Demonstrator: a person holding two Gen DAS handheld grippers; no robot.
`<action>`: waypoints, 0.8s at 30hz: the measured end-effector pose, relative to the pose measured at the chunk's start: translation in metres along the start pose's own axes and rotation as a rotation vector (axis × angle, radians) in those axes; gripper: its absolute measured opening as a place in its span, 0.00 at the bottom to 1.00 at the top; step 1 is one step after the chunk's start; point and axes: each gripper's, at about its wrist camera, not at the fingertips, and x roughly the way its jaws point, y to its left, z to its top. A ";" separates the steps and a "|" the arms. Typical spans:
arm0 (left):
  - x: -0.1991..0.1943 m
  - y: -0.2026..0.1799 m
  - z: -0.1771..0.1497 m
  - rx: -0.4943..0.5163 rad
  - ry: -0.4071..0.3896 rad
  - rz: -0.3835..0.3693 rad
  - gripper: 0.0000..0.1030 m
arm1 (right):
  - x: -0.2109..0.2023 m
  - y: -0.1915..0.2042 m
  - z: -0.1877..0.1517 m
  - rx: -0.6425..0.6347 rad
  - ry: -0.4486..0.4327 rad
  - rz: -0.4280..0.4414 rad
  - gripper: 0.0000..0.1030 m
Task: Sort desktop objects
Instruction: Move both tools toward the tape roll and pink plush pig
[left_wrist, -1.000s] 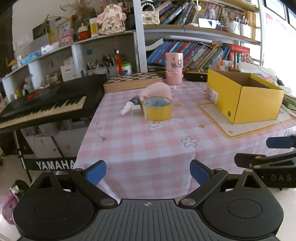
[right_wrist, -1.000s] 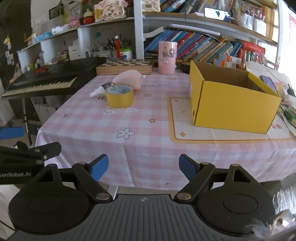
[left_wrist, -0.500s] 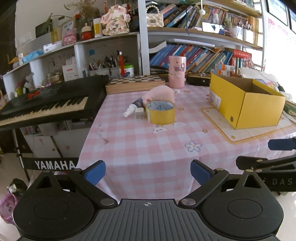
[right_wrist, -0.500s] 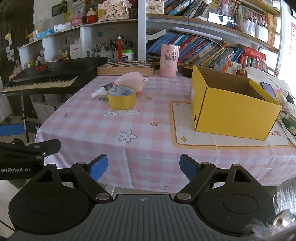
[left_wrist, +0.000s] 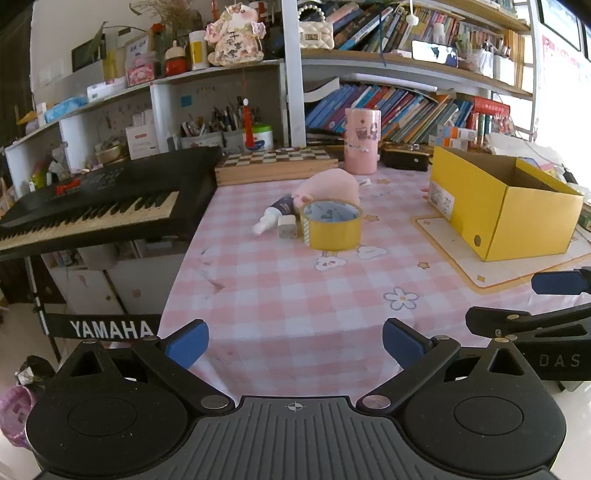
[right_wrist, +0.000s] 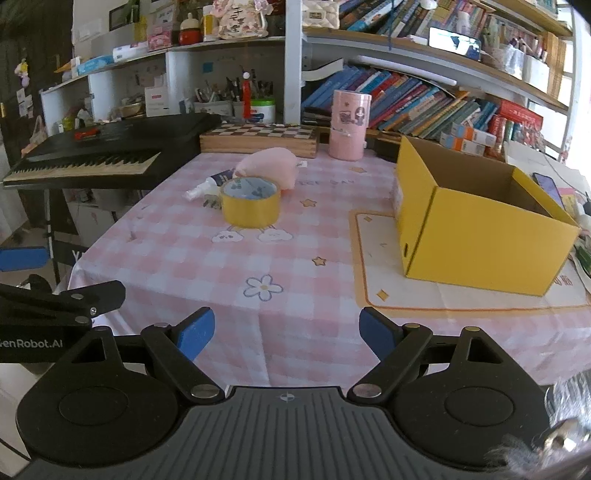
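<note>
Nearer now: tape roll (left_wrist: 331, 223) beyond jaws

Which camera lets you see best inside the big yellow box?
The right wrist view. There the yellow box sits close, and you look down past its open top to the brown inside walls. In the left wrist view the box is farther off to the side, so you see mostly its outside and only a strip of the inside.
</note>
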 end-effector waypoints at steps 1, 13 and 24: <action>0.002 0.000 0.001 -0.001 0.002 0.001 0.99 | 0.002 0.000 0.001 -0.002 0.001 0.001 0.82; 0.040 -0.003 0.024 -0.011 0.023 0.021 0.99 | 0.044 -0.015 0.031 -0.010 0.009 0.028 0.83; 0.083 -0.014 0.060 -0.020 0.026 0.042 0.99 | 0.088 -0.044 0.075 0.007 -0.011 0.049 0.84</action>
